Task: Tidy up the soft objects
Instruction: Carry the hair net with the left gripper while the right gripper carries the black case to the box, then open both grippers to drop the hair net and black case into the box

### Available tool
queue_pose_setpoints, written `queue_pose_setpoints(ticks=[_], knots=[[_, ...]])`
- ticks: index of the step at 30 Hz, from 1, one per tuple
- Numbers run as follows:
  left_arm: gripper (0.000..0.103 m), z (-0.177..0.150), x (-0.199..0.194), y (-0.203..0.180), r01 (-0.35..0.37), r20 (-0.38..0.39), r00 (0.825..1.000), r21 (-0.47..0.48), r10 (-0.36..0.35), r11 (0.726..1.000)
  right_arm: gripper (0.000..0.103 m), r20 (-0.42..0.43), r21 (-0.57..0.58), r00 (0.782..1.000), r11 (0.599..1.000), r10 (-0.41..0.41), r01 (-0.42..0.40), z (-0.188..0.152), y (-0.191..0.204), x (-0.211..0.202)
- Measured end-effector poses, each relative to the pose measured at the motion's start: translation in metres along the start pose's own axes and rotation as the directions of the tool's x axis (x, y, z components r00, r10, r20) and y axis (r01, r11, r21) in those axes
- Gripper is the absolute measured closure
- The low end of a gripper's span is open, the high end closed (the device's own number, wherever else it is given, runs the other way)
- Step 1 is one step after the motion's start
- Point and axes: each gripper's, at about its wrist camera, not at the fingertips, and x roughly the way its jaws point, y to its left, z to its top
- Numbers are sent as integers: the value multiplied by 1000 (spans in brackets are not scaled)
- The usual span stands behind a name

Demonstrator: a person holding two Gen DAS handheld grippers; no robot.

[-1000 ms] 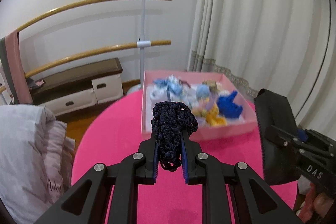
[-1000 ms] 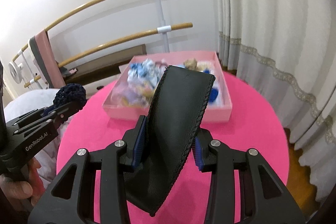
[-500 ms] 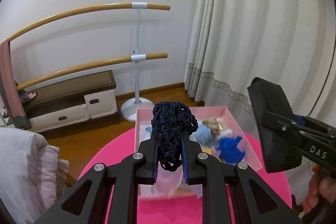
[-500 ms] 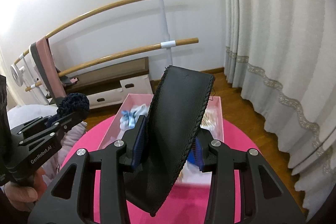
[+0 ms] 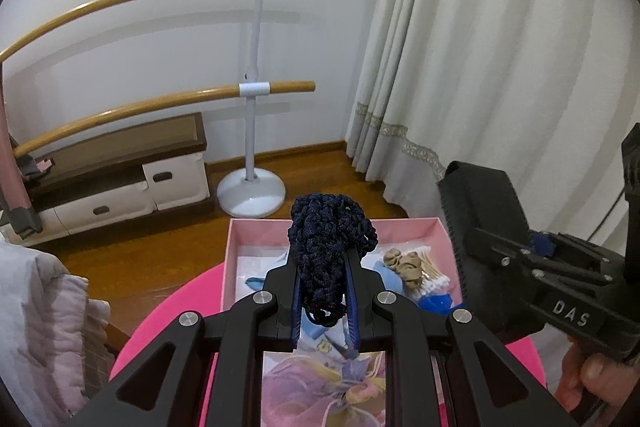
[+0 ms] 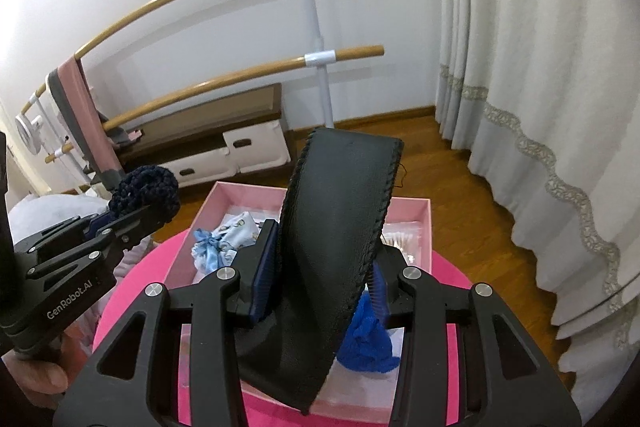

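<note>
A pink box [image 5: 256, 227] is seen standing on a round pink table [image 5: 168, 319], and several soft things are already gathered in it: a light blue printed cloth [image 6: 236, 227], a bright blue fuzzy piece [image 6: 366, 339], a tan scrunched item [image 5: 404, 261] and a bundle of cotton swabs [image 5: 434, 281], so part of the sorting can be judged as done. Two things are not yet put down. A dark navy crocheted piece [image 5: 328, 251] is clamped between the jaws of the left gripper [image 5: 325, 303], which are pressed tight on it; it is bunched into a knobbly, open-knit lump, with a loop hanging below the pads. A black pouch [image 6: 336, 251] is pinched between the jaws of the right gripper [image 6: 318, 287]; it looks like smooth leather, folded flat, with a stitched edge, and is held upright and slightly tilted. Both items are held above the box, apart from its contents. What is left, as it appears, is for each to be lowered and released; a free patch is seen at the far left of the box
</note>
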Motion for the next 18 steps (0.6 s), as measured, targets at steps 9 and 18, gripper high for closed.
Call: queue_pose_setpoints(ticks=[9,18], knots=[[88,22,60,-5,9,-52,999,-9,-10,1000,65,-48,2,999,1000,13,-13,-1,-7,33],[83,19,89,-13,18,-80,997,20,-16,1000,65,-68,18,998,1000,14,-12,-2,-11,46]])
